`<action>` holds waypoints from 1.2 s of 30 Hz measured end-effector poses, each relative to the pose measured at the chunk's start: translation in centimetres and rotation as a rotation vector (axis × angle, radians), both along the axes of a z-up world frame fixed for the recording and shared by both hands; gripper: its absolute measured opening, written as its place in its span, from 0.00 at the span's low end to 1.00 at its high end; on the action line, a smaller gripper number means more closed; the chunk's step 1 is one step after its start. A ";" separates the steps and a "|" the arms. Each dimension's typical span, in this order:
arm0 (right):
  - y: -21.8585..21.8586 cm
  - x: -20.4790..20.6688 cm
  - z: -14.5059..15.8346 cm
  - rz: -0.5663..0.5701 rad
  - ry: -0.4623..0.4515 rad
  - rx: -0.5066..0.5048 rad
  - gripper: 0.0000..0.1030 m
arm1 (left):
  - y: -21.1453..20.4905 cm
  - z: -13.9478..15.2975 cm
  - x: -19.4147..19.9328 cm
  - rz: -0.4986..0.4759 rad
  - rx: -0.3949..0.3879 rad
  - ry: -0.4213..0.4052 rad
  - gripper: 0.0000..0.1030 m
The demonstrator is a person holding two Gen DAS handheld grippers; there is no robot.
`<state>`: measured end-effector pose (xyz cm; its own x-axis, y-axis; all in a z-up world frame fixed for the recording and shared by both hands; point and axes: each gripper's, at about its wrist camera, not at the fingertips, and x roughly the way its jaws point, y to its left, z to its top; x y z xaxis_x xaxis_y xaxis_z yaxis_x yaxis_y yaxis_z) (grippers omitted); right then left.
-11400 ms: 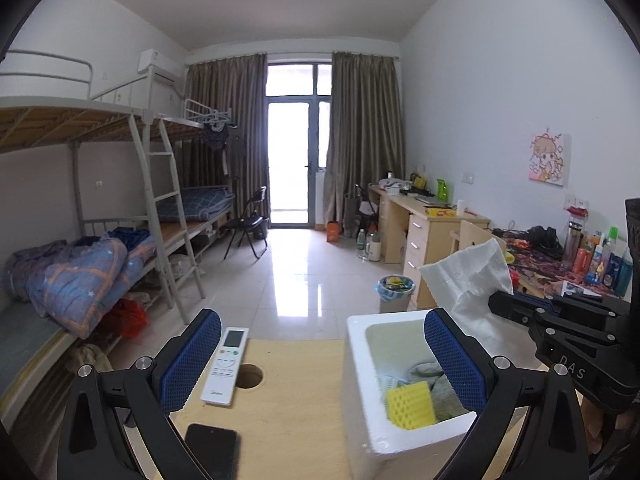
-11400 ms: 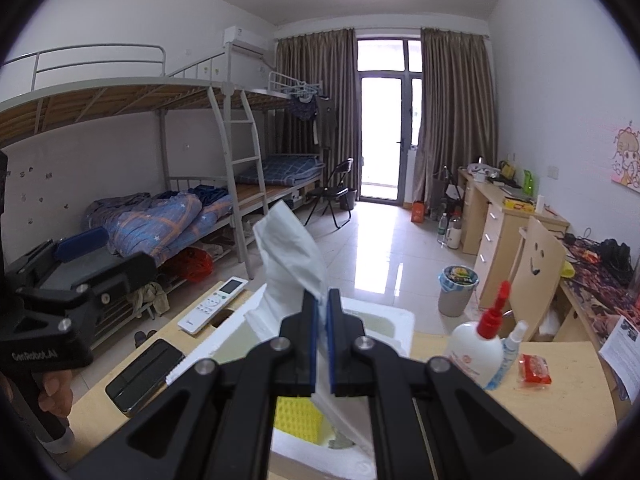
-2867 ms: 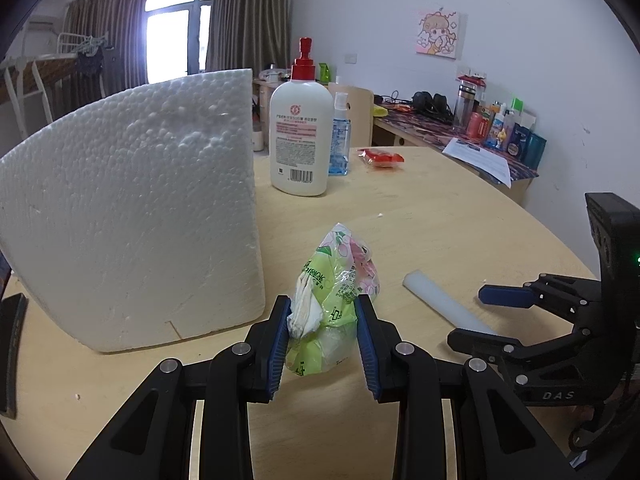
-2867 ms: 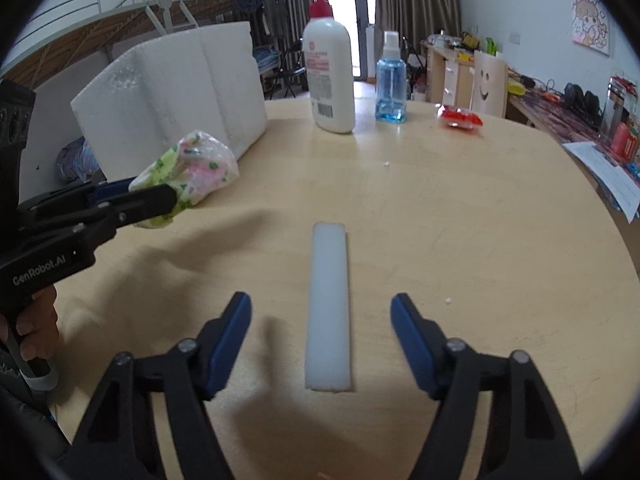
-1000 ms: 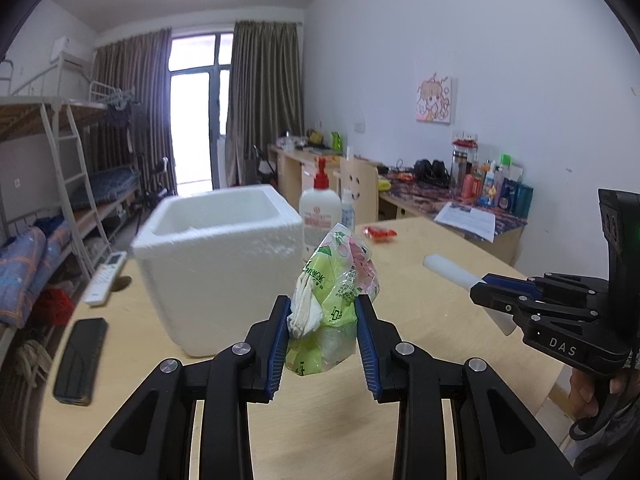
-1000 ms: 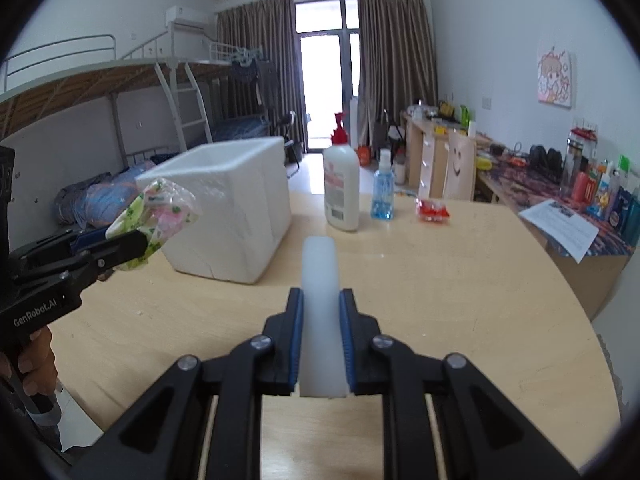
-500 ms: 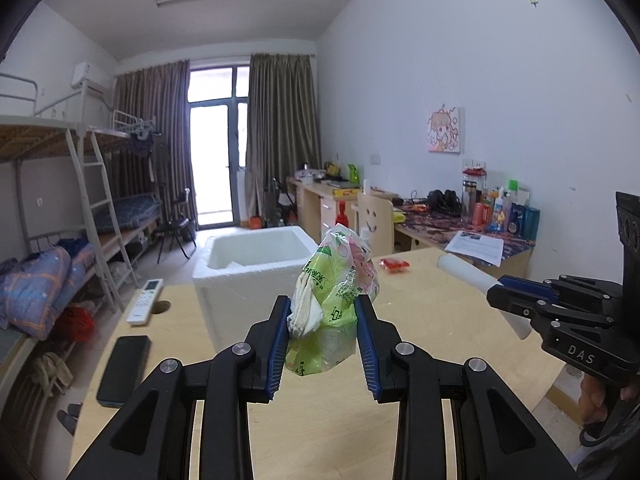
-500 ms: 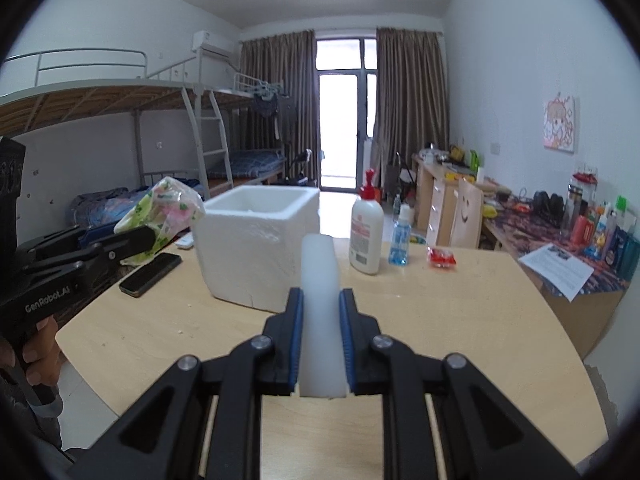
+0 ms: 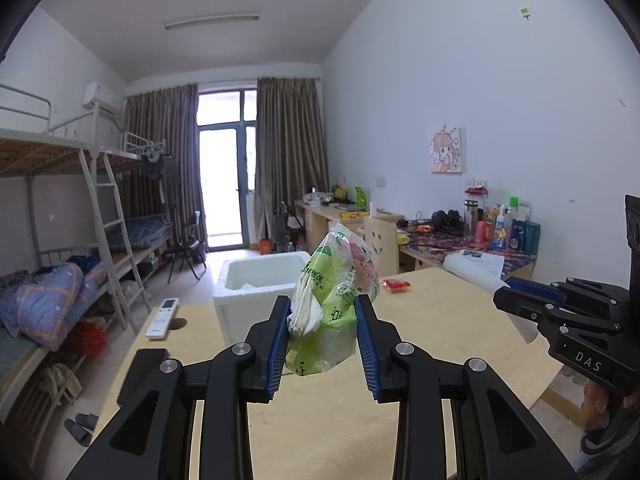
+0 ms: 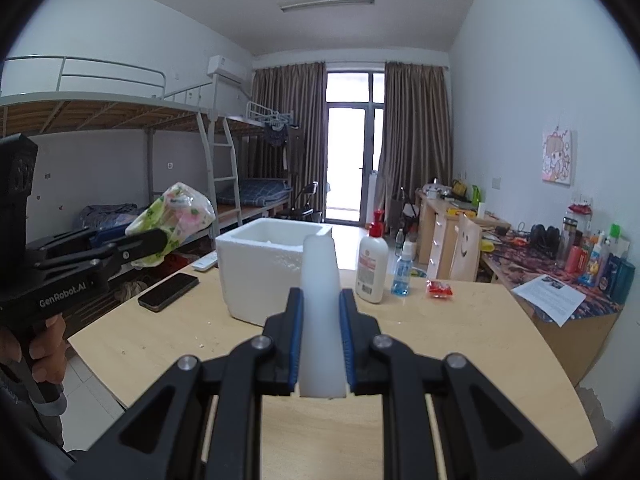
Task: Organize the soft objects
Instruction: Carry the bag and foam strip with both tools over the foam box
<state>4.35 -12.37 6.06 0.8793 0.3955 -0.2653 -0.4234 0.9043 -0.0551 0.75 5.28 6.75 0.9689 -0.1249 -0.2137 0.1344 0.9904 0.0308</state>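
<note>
The left gripper (image 9: 322, 334) is clamped on a green floral plastic pack (image 9: 334, 304), its blue pads pressing the crinkled film from both sides so the bag bulges above and hangs below them. It is held up in the air, clear of the wooden table (image 9: 432, 320), which looks like a carry toward the white foam box (image 9: 256, 294) standing open-topped beyond it. The right gripper (image 10: 320, 332) pinches a white foam strip (image 10: 320, 312) between narrow jaws; the strip stands nearly upright and points at that same box (image 10: 264, 272), so both soft things are probably meant to go inside. Holding them high makes sense, since the box walls are tall and each piece must clear the rim before being let go.

The pack is soft and half-transparent, with pale folded contents showing through the green and pink print. The strip is plain, smooth and rounded at its top end. A lotion bottle (image 10: 372, 266) and a small blue bottle (image 10: 402, 274) stand just beside the box on its right, and a dark phone (image 10: 168, 286) lies on its left, all well apart from the grippers
</note>
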 end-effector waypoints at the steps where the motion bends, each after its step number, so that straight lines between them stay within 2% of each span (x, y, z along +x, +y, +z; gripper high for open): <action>1: 0.1 -0.1 0.0 0.004 -0.002 0.000 0.20 | 0.1 0.2 -0.3 0.010 0.003 -0.008 0.33; 15: 3.3 0.3 0.8 0.149 -0.036 -0.005 0.20 | 3.1 1.3 -1.8 0.152 0.008 -0.060 0.33; 26: 6.0 2.8 1.4 0.225 -0.029 0.001 0.20 | 4.8 1.6 0.5 0.195 -0.008 -0.032 0.33; 36: 7.4 5.0 2.2 0.225 -0.027 -0.005 0.20 | 5.5 2.4 4.0 0.185 -0.027 -0.023 0.33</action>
<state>9.36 -4.95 8.28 0.7760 0.5811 -0.2453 -0.6125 0.7871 -0.0730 4.72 10.80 9.11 0.9805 0.0509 -0.1899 -0.0509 0.9987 0.0051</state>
